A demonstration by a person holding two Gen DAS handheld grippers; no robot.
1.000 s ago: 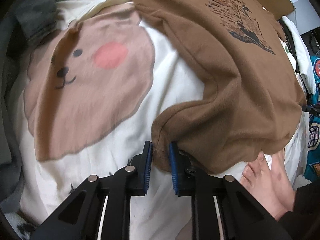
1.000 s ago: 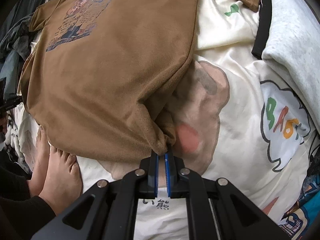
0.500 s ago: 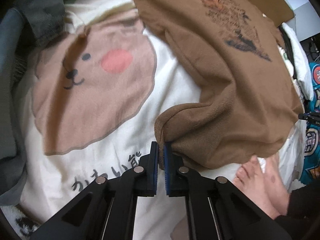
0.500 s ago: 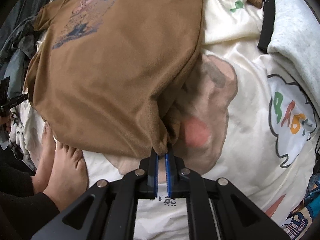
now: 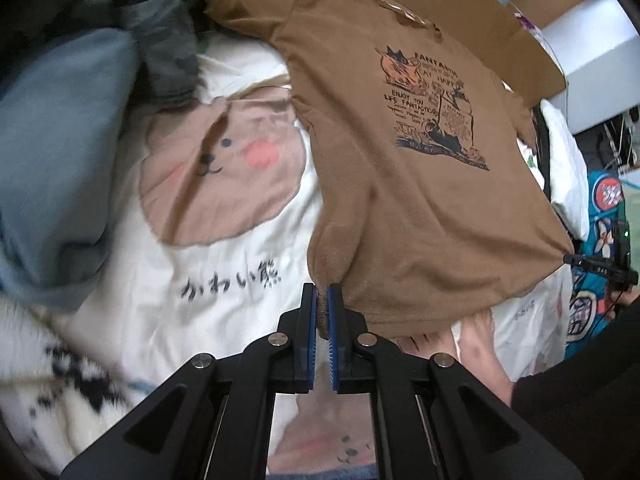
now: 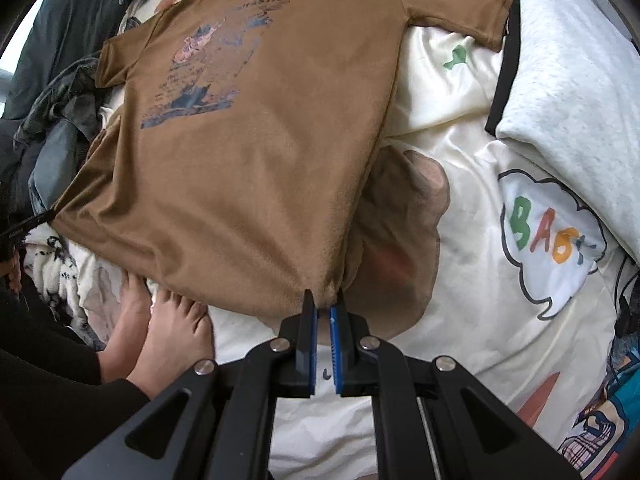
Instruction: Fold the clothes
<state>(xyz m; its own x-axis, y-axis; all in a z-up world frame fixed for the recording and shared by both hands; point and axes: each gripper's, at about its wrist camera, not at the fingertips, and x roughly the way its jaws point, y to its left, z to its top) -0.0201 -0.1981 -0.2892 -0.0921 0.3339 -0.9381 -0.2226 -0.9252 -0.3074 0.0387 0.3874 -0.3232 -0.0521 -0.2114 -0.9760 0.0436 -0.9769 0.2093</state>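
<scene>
Black claw (image 5: pixel 322 312), blue pads, silver screws, black sleeve (image 6: pixel 60 400).

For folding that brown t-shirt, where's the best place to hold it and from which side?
Grip the brown t-shirt at its two bottom hem corners, coming from the hem end. The left gripper and right gripper are each shut on one, so the hem hangs stretched between them, printed side up.
</scene>
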